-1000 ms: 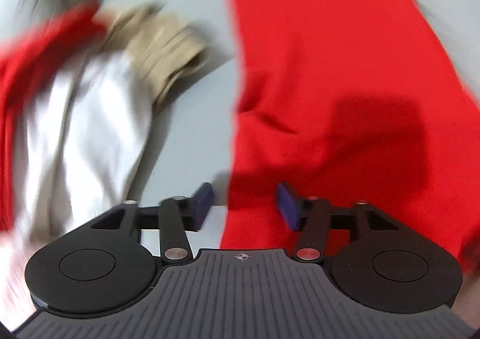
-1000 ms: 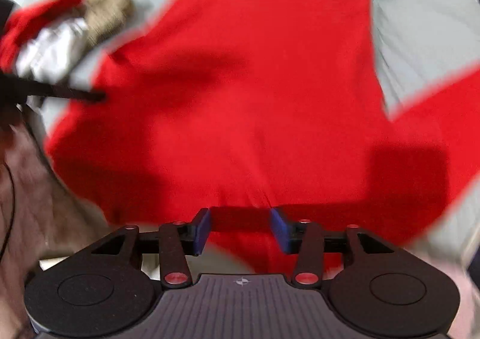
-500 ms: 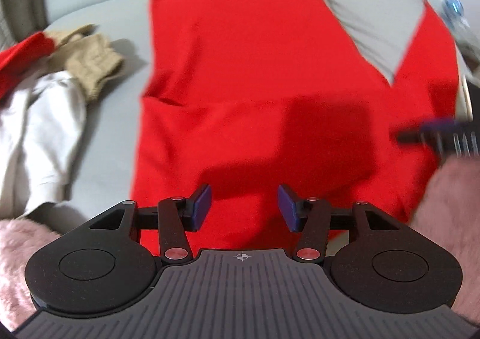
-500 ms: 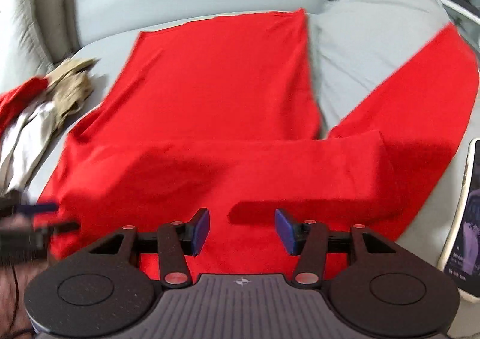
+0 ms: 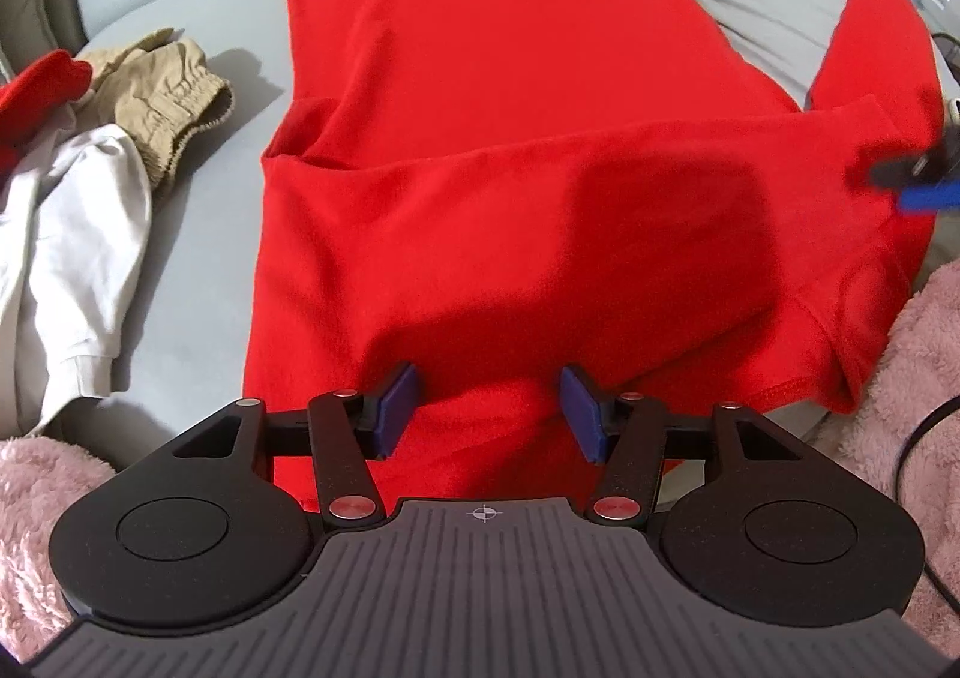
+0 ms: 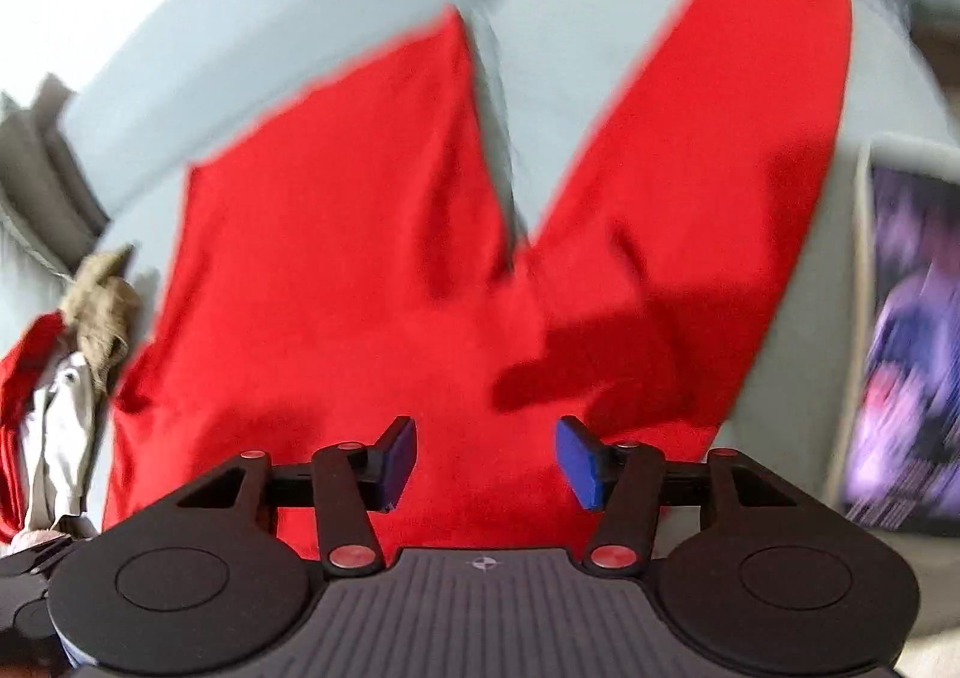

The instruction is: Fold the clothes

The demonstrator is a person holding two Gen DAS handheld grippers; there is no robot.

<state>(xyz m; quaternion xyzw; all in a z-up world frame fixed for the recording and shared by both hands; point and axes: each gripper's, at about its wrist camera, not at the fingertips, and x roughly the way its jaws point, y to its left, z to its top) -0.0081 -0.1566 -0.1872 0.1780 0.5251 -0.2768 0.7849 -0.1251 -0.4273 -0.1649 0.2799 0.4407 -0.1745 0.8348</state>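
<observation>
Bright, even light; soft shadows on red garment (image 5: 510, 150); right view motion-blurred; fisheye-curved edges.

I count one red garment (image 5: 510, 150) spread before me, and three more clothes heaped aside: one tan (image 5: 162, 90), one white (image 5: 78, 210), one red (image 5: 36, 96). My two grippers (image 5: 487, 414) (image 6: 485, 459) make four blue pads (image 5: 396, 408).

No legible text, label, brand or number anywhere in either view.
</observation>
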